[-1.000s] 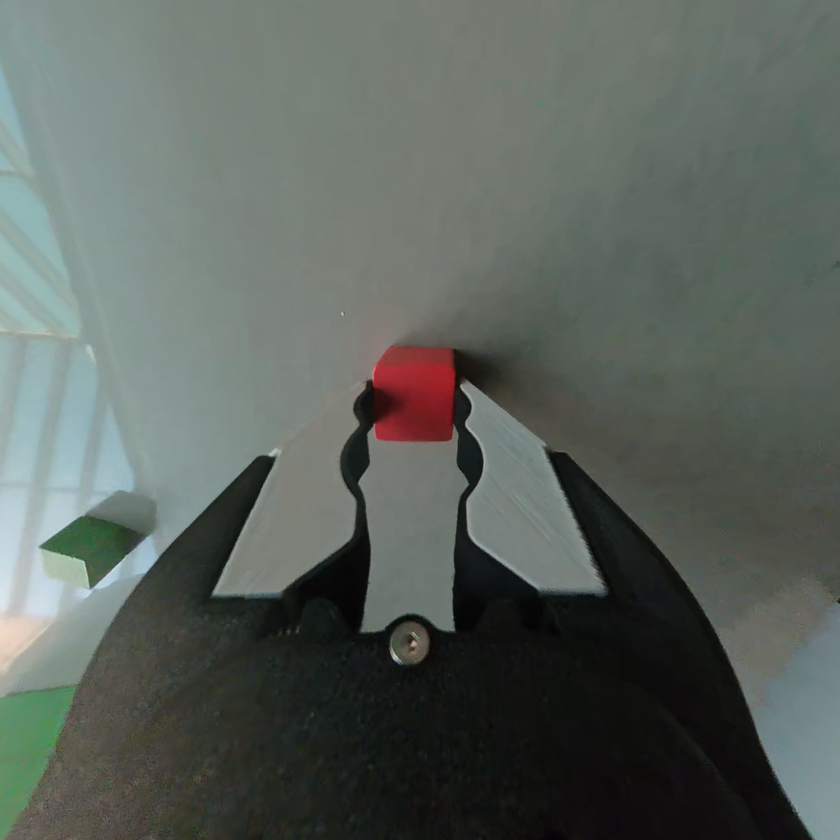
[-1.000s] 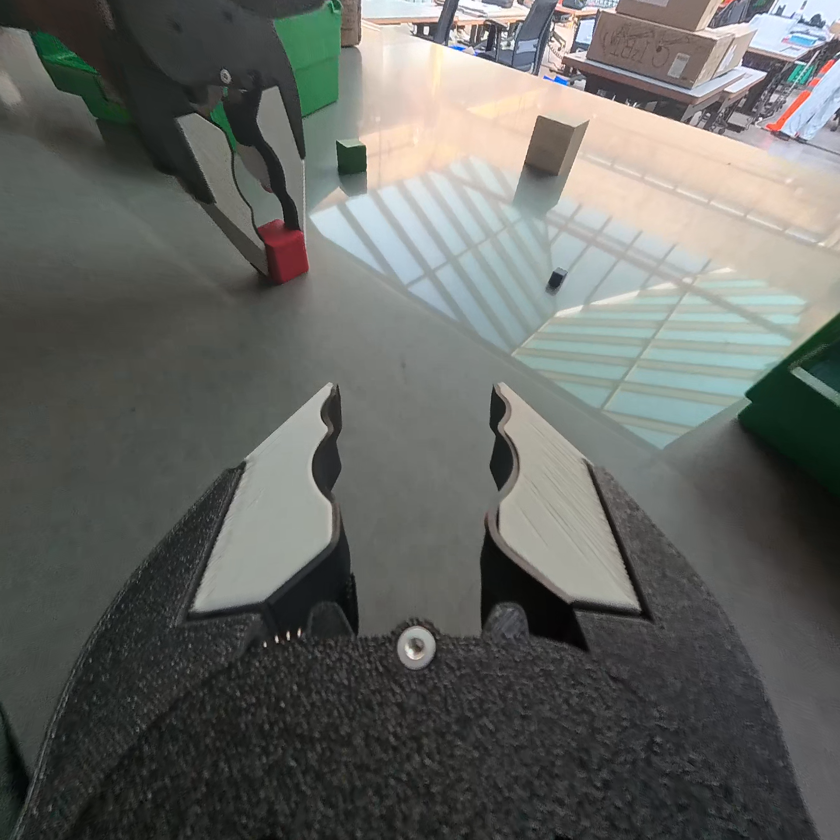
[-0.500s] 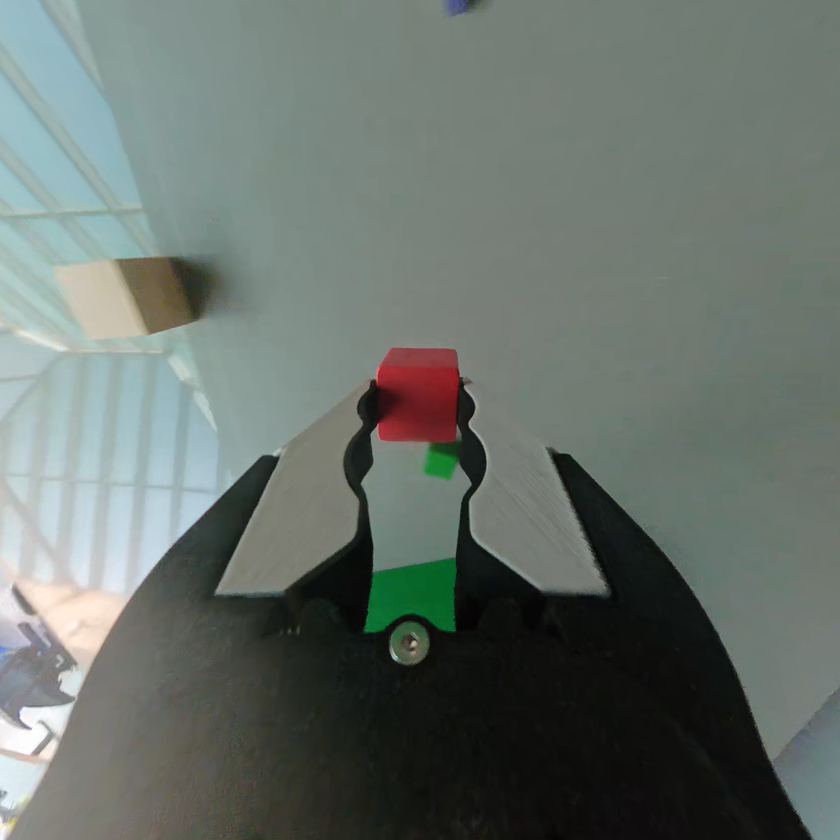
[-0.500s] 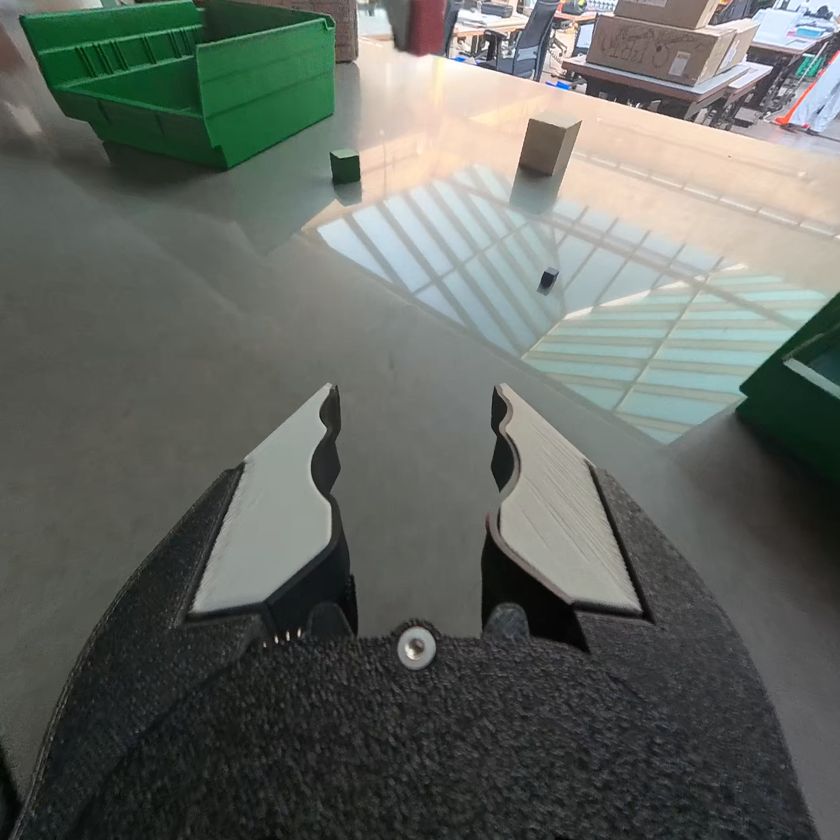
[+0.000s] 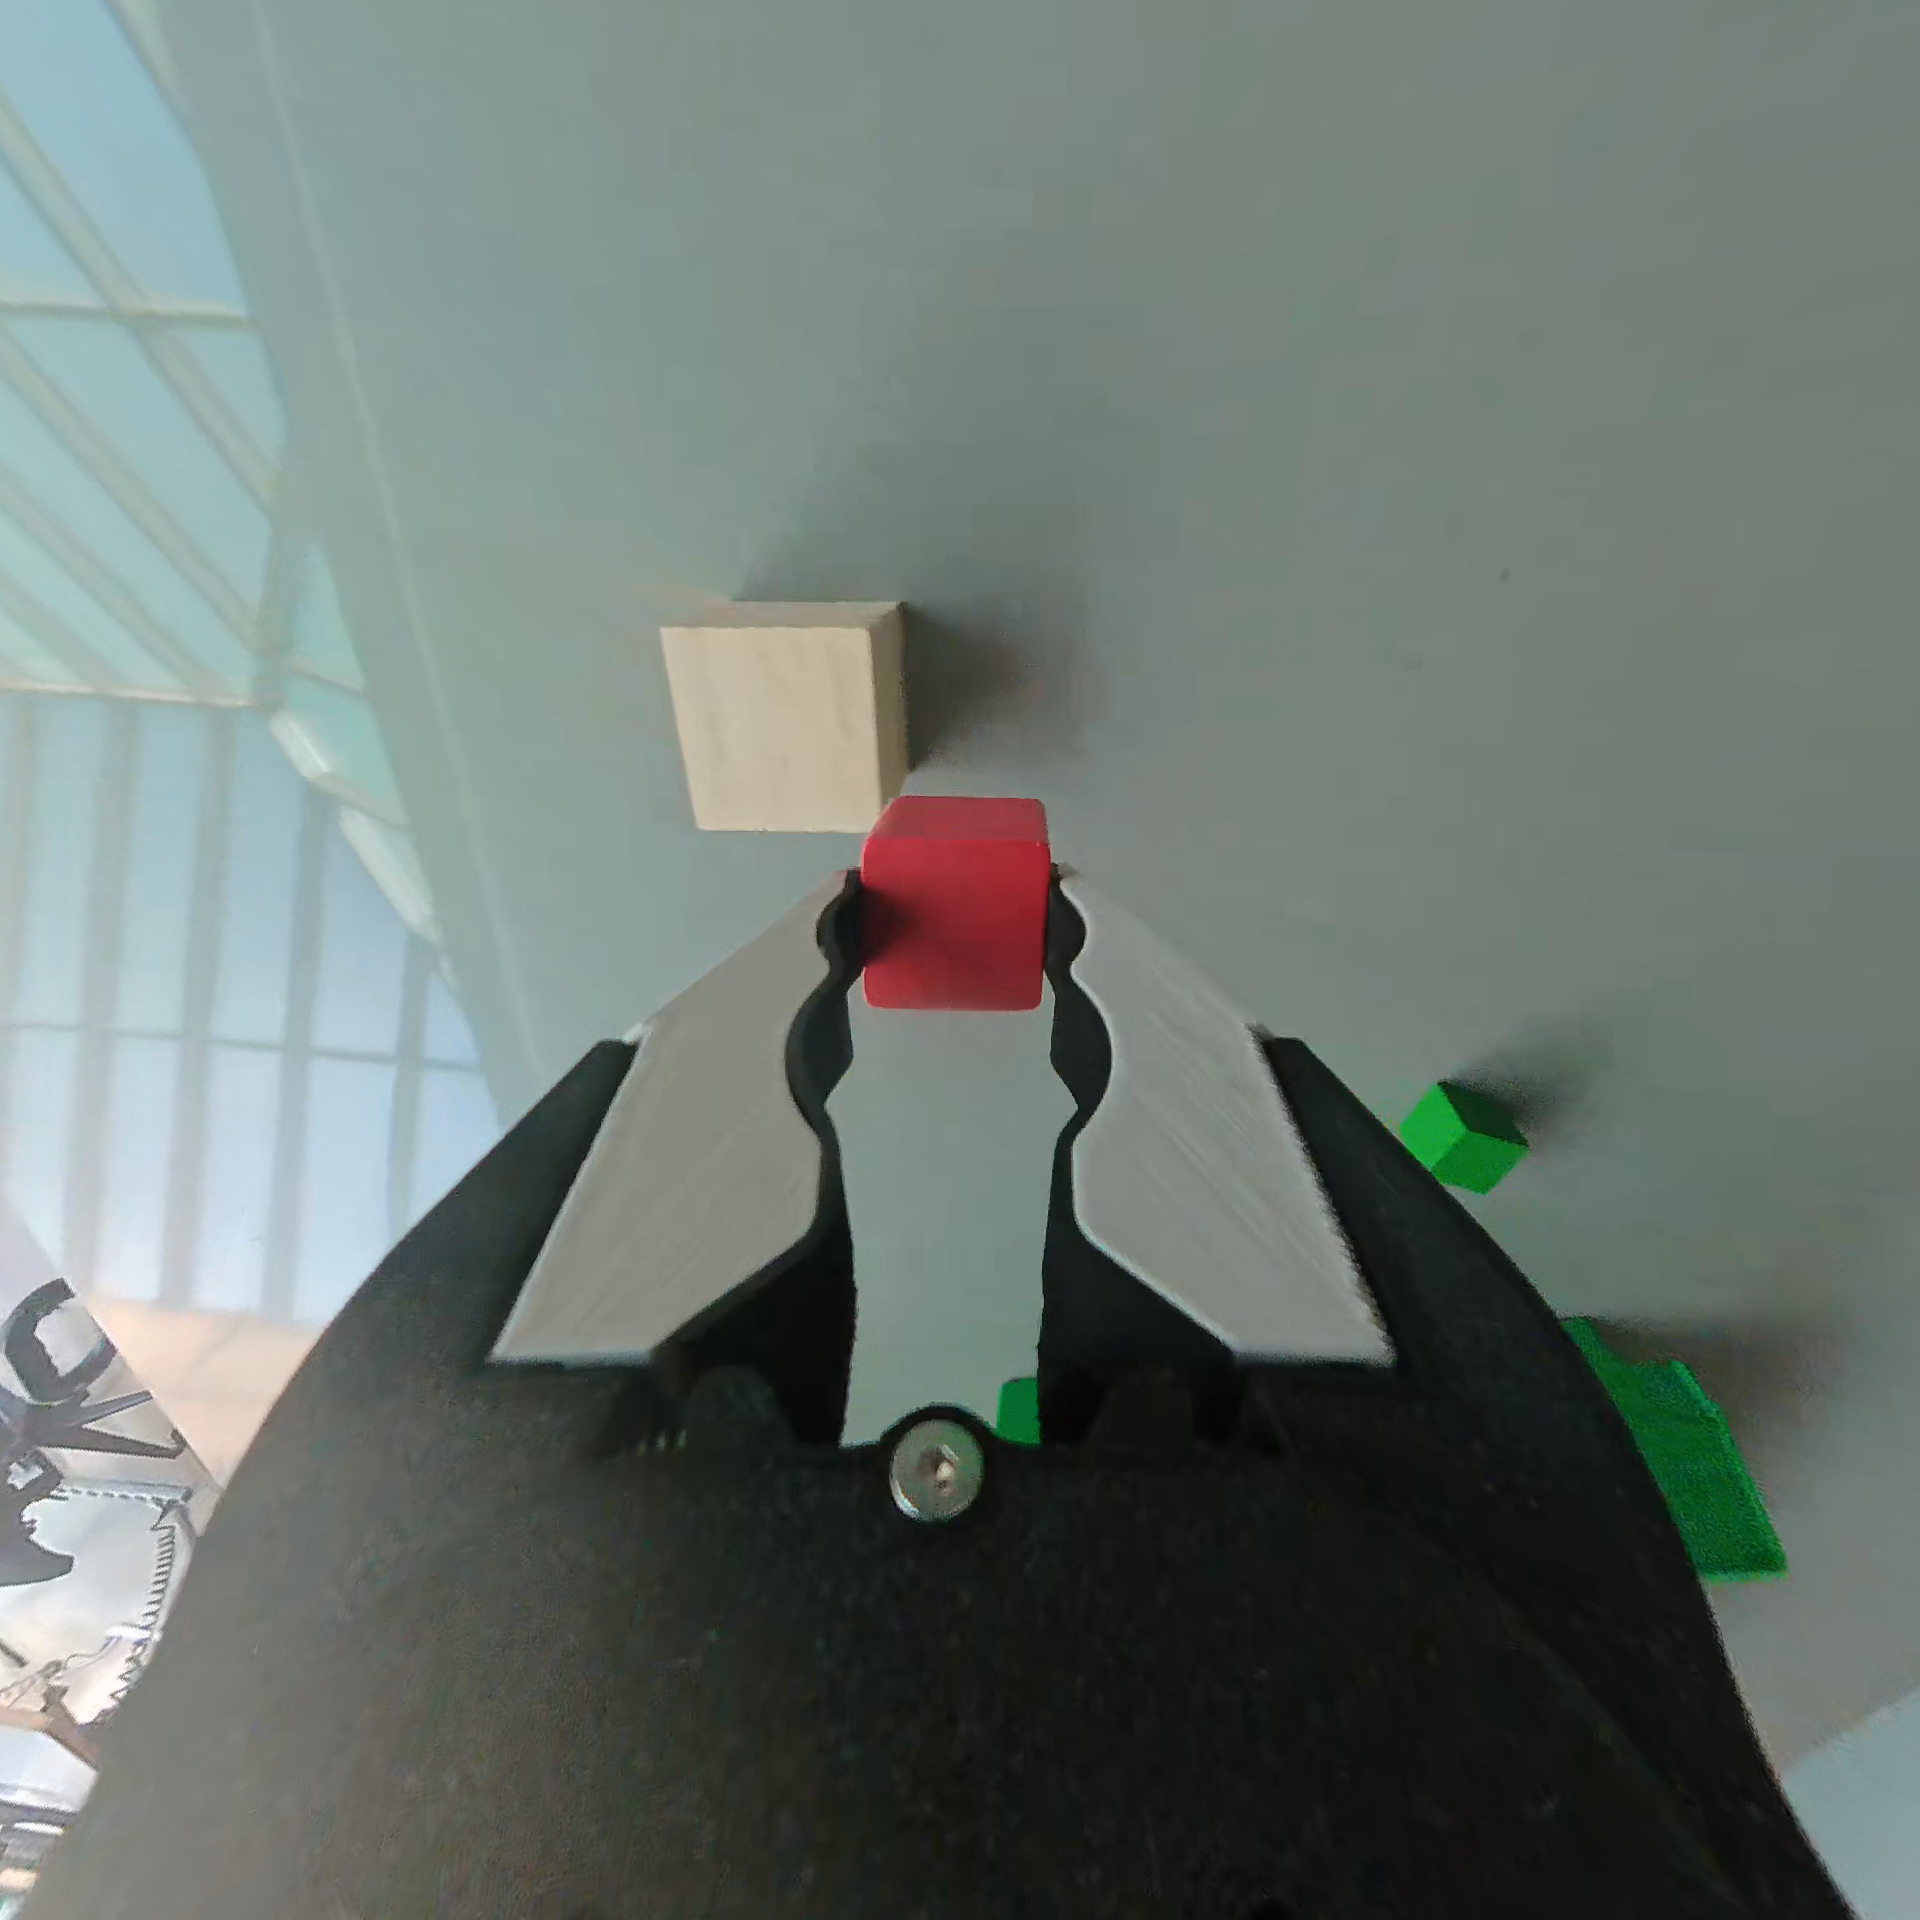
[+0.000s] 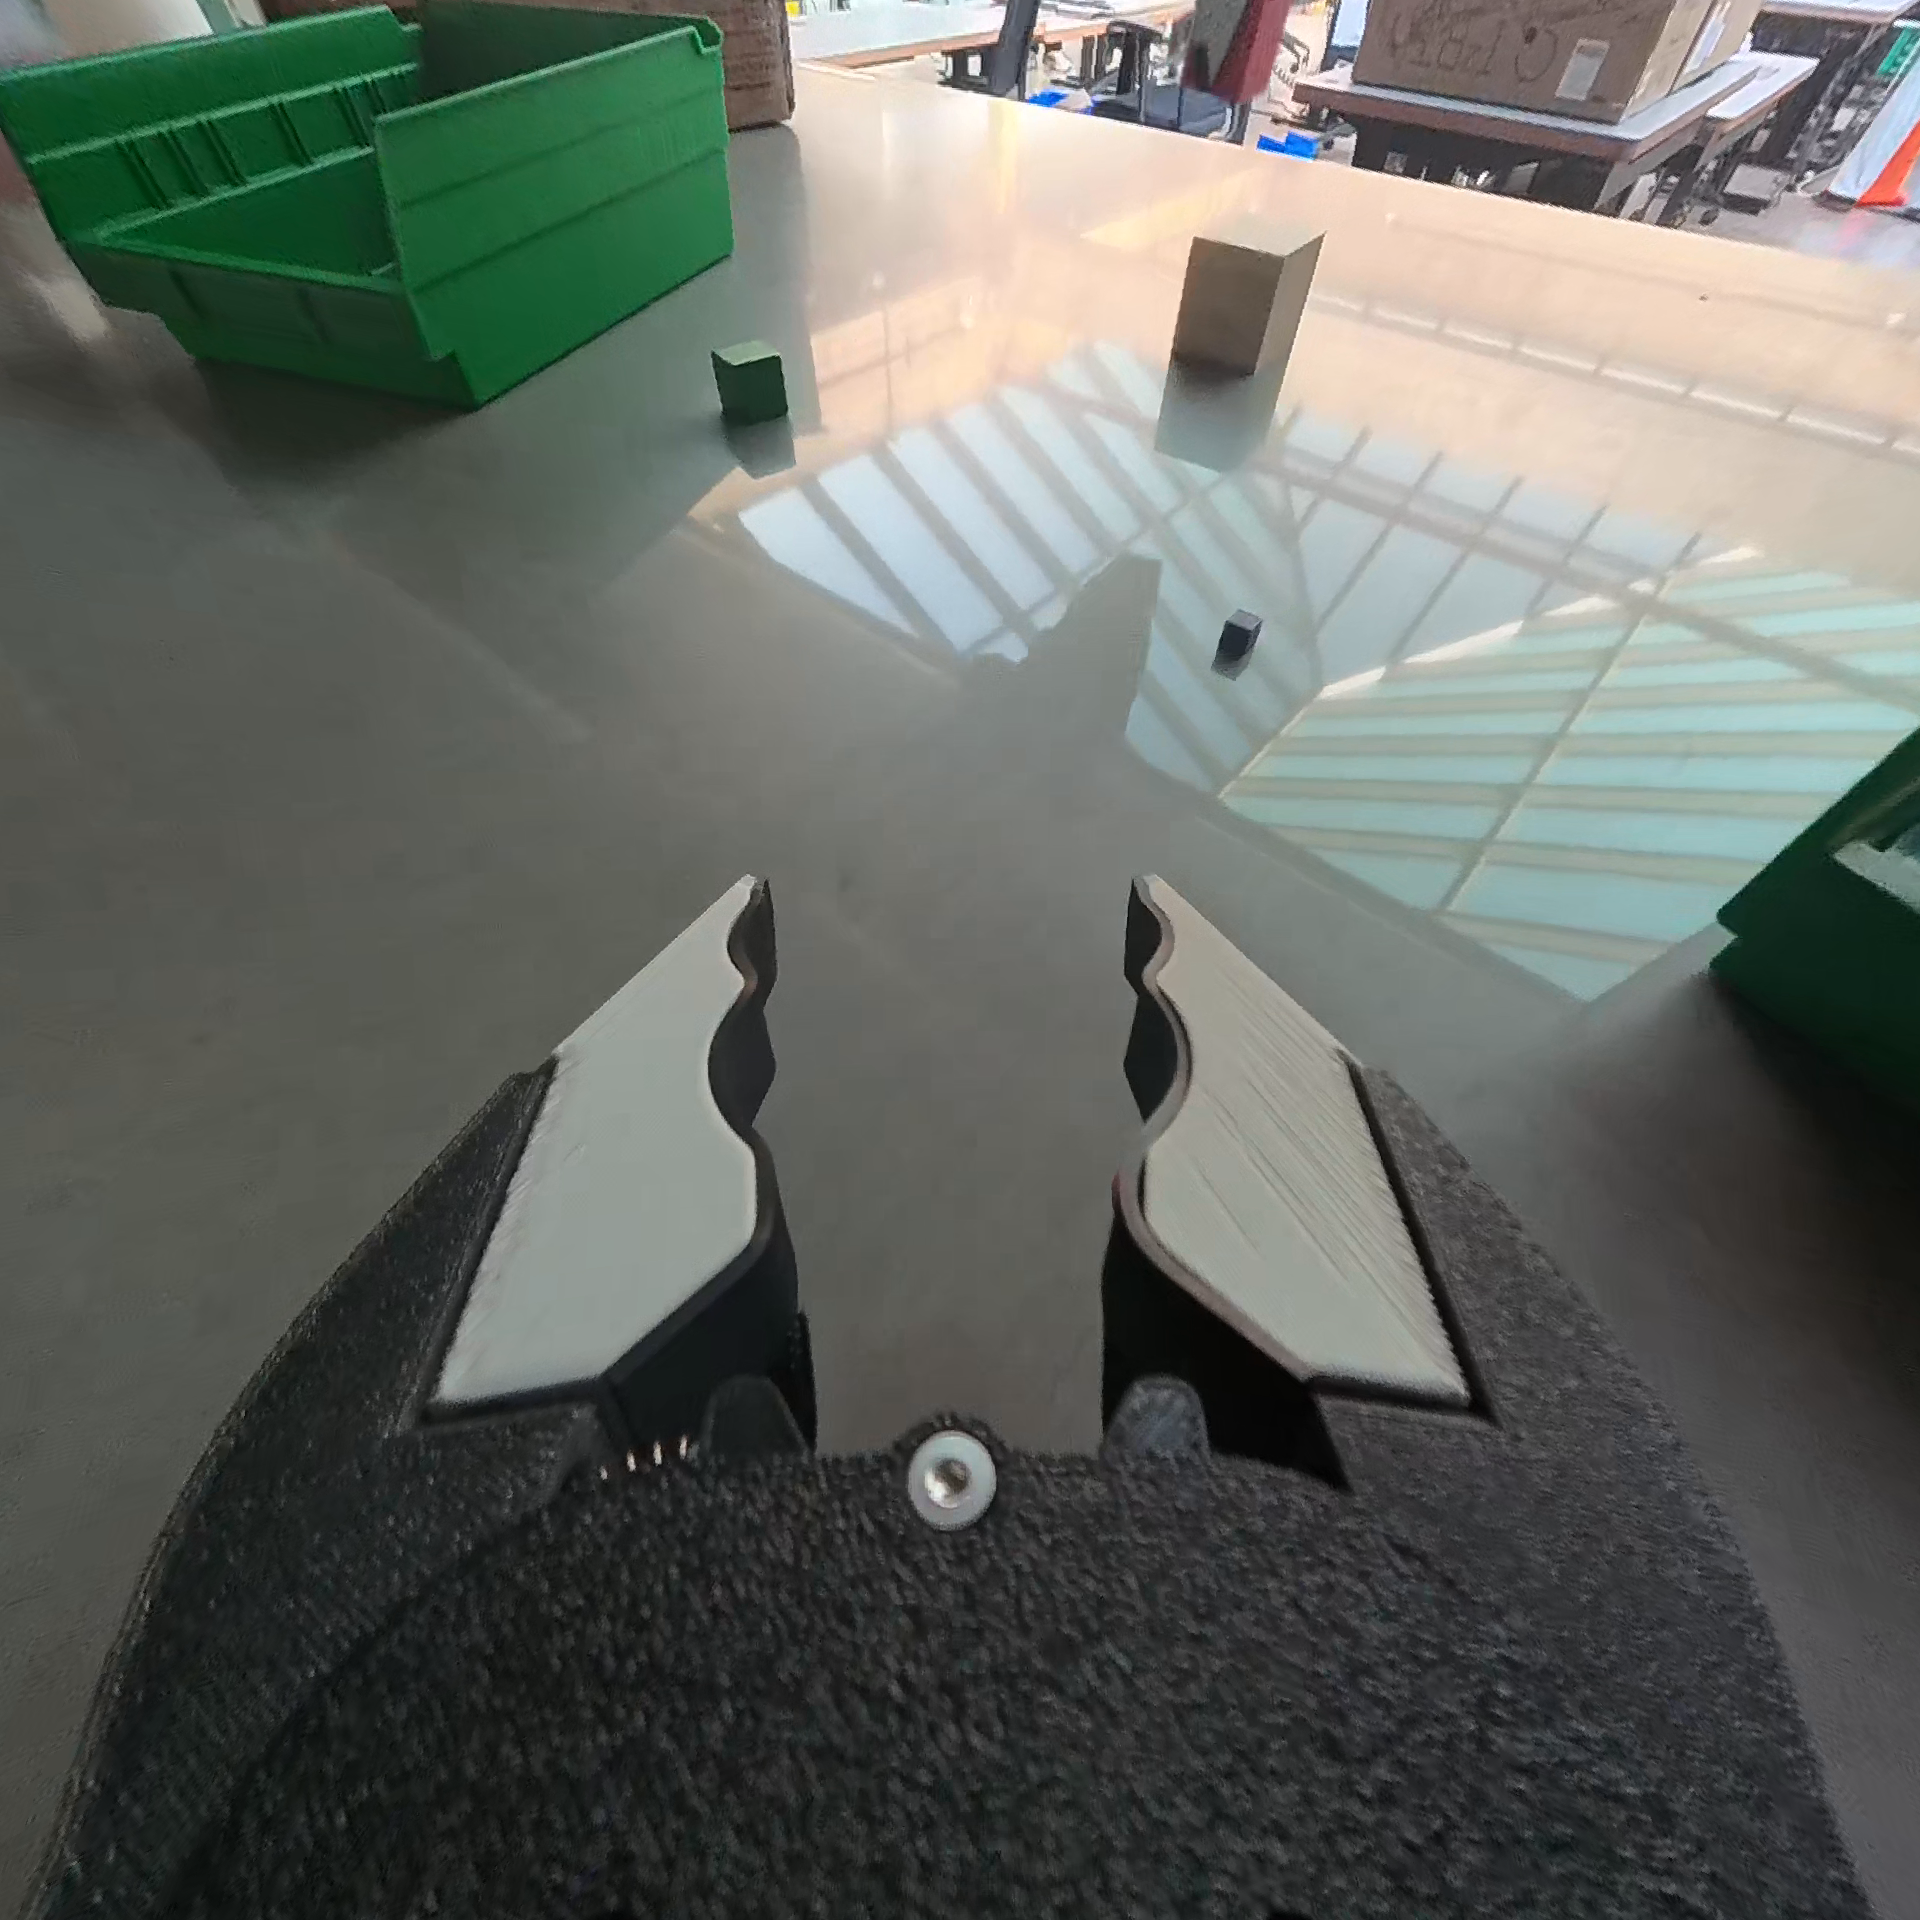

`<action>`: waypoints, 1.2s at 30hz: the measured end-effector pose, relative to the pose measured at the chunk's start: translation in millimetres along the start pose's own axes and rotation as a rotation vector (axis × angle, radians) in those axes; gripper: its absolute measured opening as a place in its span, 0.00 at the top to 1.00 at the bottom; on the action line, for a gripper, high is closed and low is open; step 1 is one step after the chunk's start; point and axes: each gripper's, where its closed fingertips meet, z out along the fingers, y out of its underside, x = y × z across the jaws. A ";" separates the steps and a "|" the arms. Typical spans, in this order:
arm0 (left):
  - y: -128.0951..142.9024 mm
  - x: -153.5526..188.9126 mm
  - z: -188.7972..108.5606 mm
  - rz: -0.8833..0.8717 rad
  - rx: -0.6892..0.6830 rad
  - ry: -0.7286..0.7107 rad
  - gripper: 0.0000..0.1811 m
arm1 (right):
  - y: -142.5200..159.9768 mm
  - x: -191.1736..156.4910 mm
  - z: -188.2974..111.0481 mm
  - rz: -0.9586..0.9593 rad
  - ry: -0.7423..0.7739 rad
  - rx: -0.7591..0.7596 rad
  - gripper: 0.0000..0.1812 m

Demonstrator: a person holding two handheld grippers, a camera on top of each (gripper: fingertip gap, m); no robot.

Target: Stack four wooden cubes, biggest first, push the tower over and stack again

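Note:
My left gripper [image 5: 954, 914] is shut on a red cube [image 5: 954, 920] and holds it in the air above the grey table, looking down. A pale wooden block [image 5: 784, 717] stands on the table just beyond and left of the cube. A small green cube [image 5: 1463, 1148] lies to the right below. My right gripper [image 6: 951, 914] is open and empty, low over the table. Ahead of it are the wooden block [image 6: 1242, 301], the green cube [image 6: 748, 382] and a tiny dark cube [image 6: 1238, 636]. A blurred red thing [image 6: 1236, 47] at the top edge may be the held cube.
A large green bin [image 6: 416, 197] stands at the far left of the table; part of it shows in the left wrist view [image 5: 1683, 1455]. Another green bin [image 6: 1839, 935] sits at the right edge. Desks, chairs and a cardboard box [image 6: 1527, 42] lie beyond the table. There is about 45 cm between the tips of the two grippers. The pale wooden block [image 5: 784, 717] is closer to my left gripper, around 7 cm from its tips; the right tips are 45 cm off. Seen from the right wrist view [image 6: 1260, 242] as well.
My left gripper lifted the red cube off the table and carried it away and up, until the wooden block came under it. My right gripper stayed open and barely moved.

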 end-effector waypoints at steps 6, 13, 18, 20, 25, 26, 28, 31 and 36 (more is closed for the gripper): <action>-6.5 -26.8 25.3 -0.015 -0.024 0.021 0.82 | 1.0 3.0 2.7 0.015 0.001 -0.011 0.63; -8.6 -34.8 39.6 -0.014 -0.035 0.030 0.82 | 3.0 6.2 6.4 0.030 -0.004 -0.024 0.63; -6.5 -37.8 44.3 -0.018 -0.045 0.032 0.82 | 3.0 7.4 7.6 0.034 -0.003 -0.026 0.63; -6.5 -39.1 45.5 -0.017 -0.043 0.030 0.82 | 3.1 7.9 7.7 0.037 -0.003 -0.026 0.63; -6.6 -42.1 47.3 -0.023 -0.031 0.036 0.82 | 3.3 9.2 8.1 0.048 -0.005 -0.027 0.63; -6.5 -42.8 47.8 -0.025 -0.025 0.037 0.82 | 3.3 9.5 8.3 0.050 -0.005 -0.028 0.63; -7.2 -44.0 48.7 -0.034 -0.007 0.041 0.82 | 3.4 10.3 8.6 0.052 -0.004 -0.028 0.63; -8.1 -45.4 51.1 -0.047 0.023 0.044 0.82 | 3.6 11.1 9.3 0.055 -0.003 -0.031 0.63; -5.4 -45.9 56.9 -0.044 0.035 0.042 0.82 | 4.1 12.0 10.3 0.057 -0.002 -0.035 0.63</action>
